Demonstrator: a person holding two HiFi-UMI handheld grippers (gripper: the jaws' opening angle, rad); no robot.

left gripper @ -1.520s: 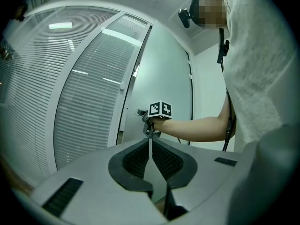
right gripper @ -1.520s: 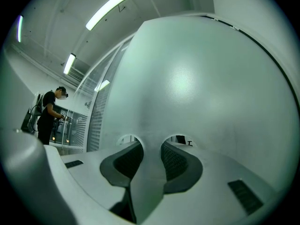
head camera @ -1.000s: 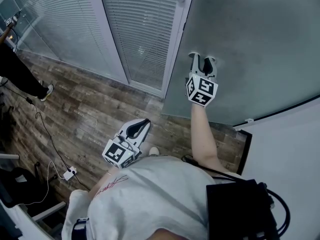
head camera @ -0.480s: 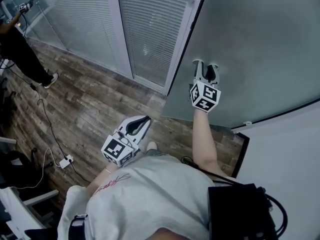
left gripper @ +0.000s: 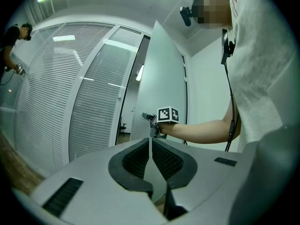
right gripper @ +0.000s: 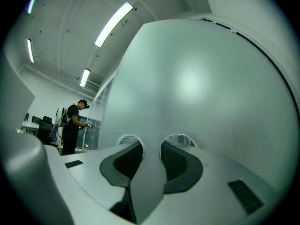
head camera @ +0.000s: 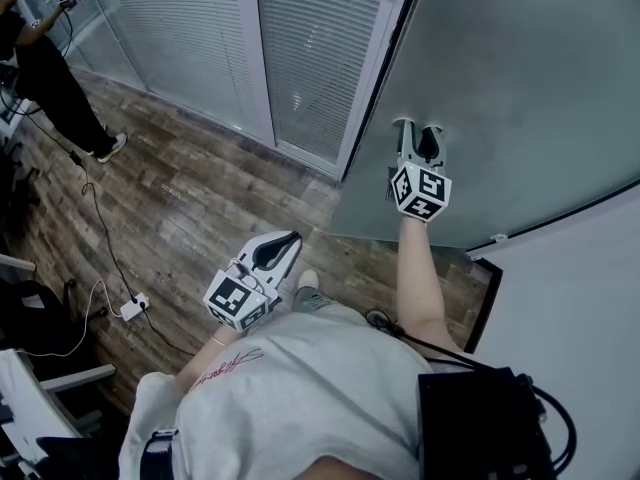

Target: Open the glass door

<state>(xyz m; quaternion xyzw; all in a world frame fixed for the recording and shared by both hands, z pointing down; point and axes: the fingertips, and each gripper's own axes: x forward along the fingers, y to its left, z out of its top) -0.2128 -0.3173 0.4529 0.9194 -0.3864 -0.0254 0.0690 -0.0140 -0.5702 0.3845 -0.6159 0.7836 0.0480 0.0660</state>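
Note:
The frosted glass door [head camera: 520,78] fills the upper right of the head view, its free edge standing off the white frame [head camera: 378,63]. My right gripper [head camera: 418,128] is open, both fingertips against the door's face with nothing between them. In the right gripper view the door [right gripper: 201,74] fills the picture just past that gripper [right gripper: 152,146]. My left gripper [head camera: 291,239] hangs low by my body, shut and empty, away from the door. The left gripper view looks past its closed jaws [left gripper: 150,146] at the door [left gripper: 161,74] and the right gripper [left gripper: 149,118].
Glass partitions with white blinds [head camera: 300,38] run left of the frame. The floor [head camera: 190,203] is wood plank, with a power strip and cable [head camera: 132,309] at the left. Another person [head camera: 45,63] stands at the far upper left. A white wall [head camera: 580,298] lies to the right.
The right gripper has stayed against the door while both grippers and I moved forward. The door edge has swung further off the frame. A shoe tip now shows below.

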